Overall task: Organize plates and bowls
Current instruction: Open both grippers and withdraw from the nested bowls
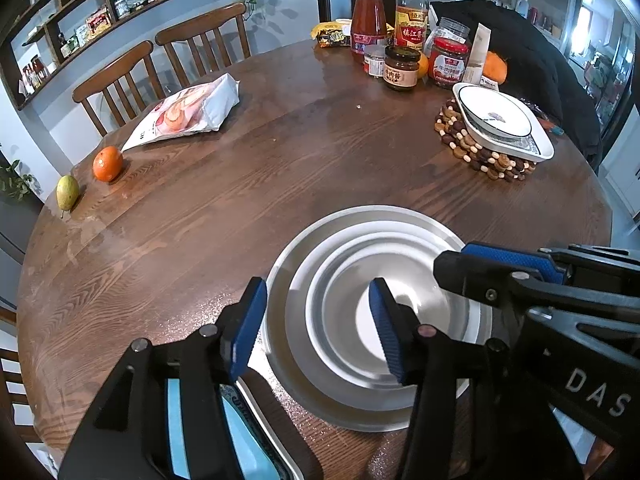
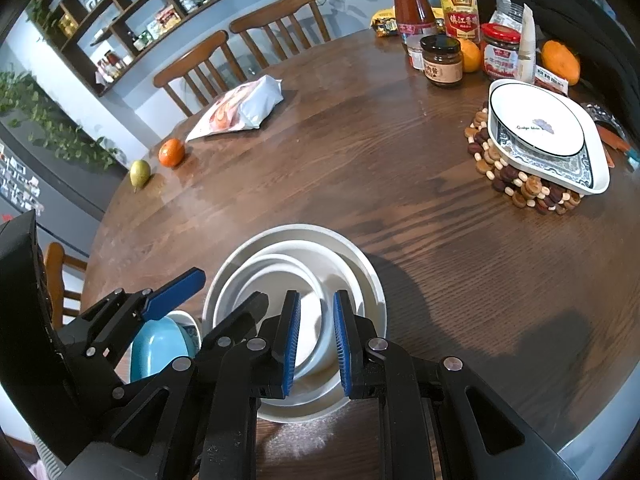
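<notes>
A stack of round white dishes sits near the table's front edge, with a white bowl nested on top. My left gripper is open and straddles the stack's left rim, one pad outside and one inside the bowl, neither pressing. My right gripper stands narrow on the bowl's right rim, and it also shows in the left wrist view as right gripper. A blue dish lies under the left gripper. At the far right, a round plate rests in a square dish on a beaded trivet.
Sauce bottles and jars crowd the table's far side, with a black garment behind them. A snack bag, an orange and a pear lie at the left. Two wooden chairs stand beyond.
</notes>
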Available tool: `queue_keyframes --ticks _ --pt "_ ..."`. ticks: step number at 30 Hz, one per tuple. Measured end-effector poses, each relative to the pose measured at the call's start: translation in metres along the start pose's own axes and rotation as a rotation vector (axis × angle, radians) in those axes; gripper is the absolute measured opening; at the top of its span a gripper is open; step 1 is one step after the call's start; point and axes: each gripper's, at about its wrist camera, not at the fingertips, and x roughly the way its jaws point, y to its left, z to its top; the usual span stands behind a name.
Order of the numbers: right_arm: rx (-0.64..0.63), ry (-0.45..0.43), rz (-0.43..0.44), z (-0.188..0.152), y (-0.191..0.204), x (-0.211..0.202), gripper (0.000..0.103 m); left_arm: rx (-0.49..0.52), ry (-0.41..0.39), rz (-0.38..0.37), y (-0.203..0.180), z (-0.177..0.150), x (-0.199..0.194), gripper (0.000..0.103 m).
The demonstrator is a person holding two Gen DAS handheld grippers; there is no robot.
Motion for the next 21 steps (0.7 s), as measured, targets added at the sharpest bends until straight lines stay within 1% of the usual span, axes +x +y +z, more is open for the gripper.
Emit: queue_keyframes --ticks 5,7,11,12,15,16,17,19,21 --pt "0.003 0.000 -0.001 0.000 -0.001 -0.001 0.017 -0.004 -0.001 0.000 0.001 0.000 -0.001 0.052" --pt "0.004 -0.003 -0.002 0.000 0.000 -0.001 0.017 -0.011 -0.001 0.003 0.003 0.000 -0.001 0.053" --pt "0.018 -0.009 -0.004 0.001 -0.003 -0.003 0.030 -0.025 -0.005 0.006 0.006 0.000 -0.002 0.055" --pt "0.023 -0.011 -0.004 0.001 -0.003 -0.004 0.031 -0.027 -0.006 0.007 0.007 0.000 -0.003 0.056" --pt "0.032 -0.016 0.001 0.002 -0.006 -0.006 0.034 -0.034 -0.010 0.011 0.009 0.001 -0.005 0.064" --pt "0.036 -0.019 0.002 0.002 -0.007 -0.006 0.038 -0.037 -0.011 0.013 0.010 0.000 -0.006 0.071" --pt "0.040 -0.022 0.002 0.003 -0.008 -0.007 0.045 -0.042 -0.013 0.014 0.011 0.001 -0.007 0.075" --pt "0.052 -0.029 0.001 0.003 -0.011 -0.010 0.050 -0.048 -0.018 0.015 0.014 0.001 -0.009 0.080" --pt "0.055 -0.031 0.004 0.003 -0.014 -0.012 0.051 -0.053 -0.020 0.017 0.016 0.001 -0.011 0.084"
